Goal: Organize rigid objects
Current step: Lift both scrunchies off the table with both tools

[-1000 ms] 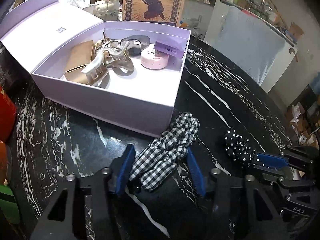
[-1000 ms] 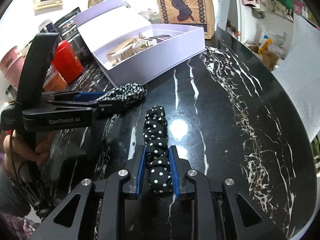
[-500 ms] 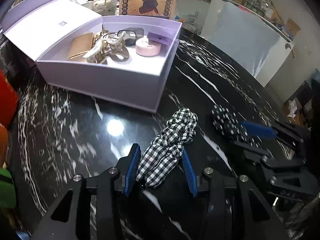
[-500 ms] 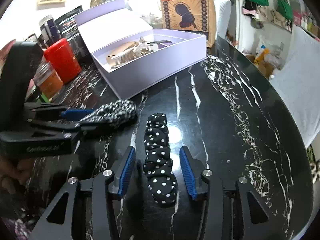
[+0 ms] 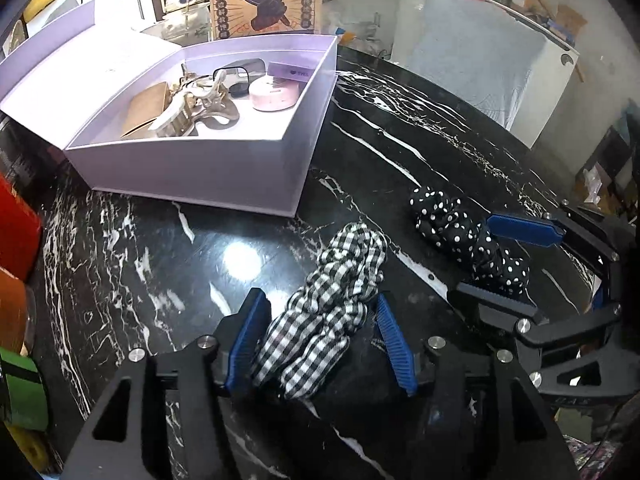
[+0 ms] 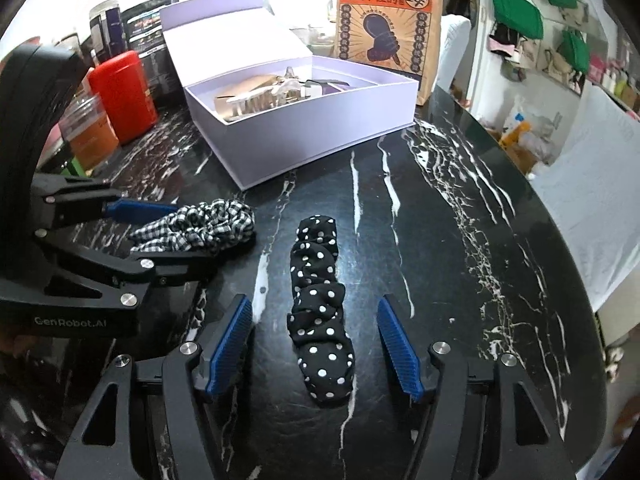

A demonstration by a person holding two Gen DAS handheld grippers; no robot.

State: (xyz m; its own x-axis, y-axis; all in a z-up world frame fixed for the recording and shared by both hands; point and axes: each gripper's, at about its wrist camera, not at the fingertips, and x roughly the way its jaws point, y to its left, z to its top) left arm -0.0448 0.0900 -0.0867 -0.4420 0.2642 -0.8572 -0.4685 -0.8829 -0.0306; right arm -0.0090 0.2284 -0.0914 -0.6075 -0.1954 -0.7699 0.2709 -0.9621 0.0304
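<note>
Polka-dot black fabric scrunchie (image 6: 320,312) lies freed: your right gripper (image 6: 316,348) is opening; left gripper (image 5: 320,340), also opening, brackets gingham scrunchie (image 5: 328,308).

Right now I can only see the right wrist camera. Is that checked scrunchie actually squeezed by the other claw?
Observer: No. In the left wrist view the left claw is opening. The checked scrunchie lies between its pads, with a gap at the pad on the picture's right.
Operator: What is in the lilac box that I can't see?
Observer: A round pink case lies beside the beige hair clip, near the box's far corner. The box wall hides it from your view.
</note>
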